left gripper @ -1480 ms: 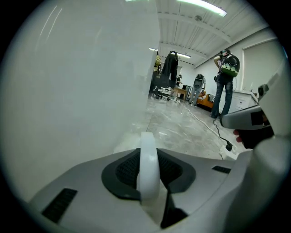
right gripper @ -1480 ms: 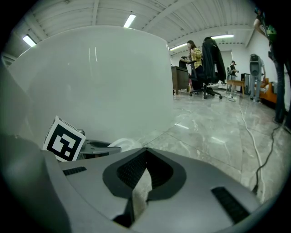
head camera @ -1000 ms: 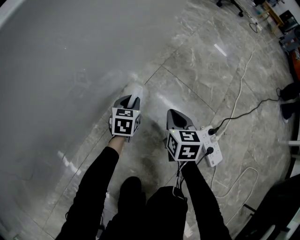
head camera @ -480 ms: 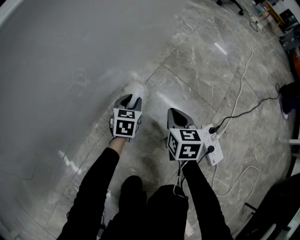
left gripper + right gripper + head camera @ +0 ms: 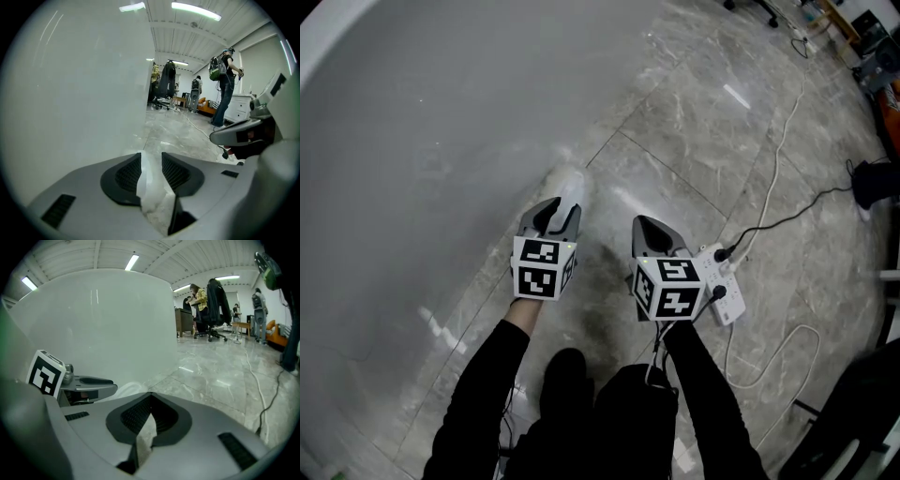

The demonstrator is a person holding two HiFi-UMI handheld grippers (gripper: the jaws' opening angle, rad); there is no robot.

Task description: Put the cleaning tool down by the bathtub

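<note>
White and soft-looking, the cleaning tool lies on the grey marble floor right at the foot of the bathtub, against or all but against its pale curved wall. The left tongs sit low beside that same wall, their tips at the near end of the tool. Their jaws are opening. The dark ribbed pads stand apart and the white tool shows in the gap between them. Whether either pad touches it I cannot tell.

The right tongs are a little farther out from the bathtub, over bare floor. Their jaw tips meet and they hold nothing.

Farther still from the bathtub, just past the right tongs, a white power strip lies on the floor with two black plugs in it. A pale cable runs from it across the tiles. Black sleeves lead back from both tongs.

In the left gripper view the bathtub wall fills the left half. Well away from it, people stand at the far end of the room.
</note>
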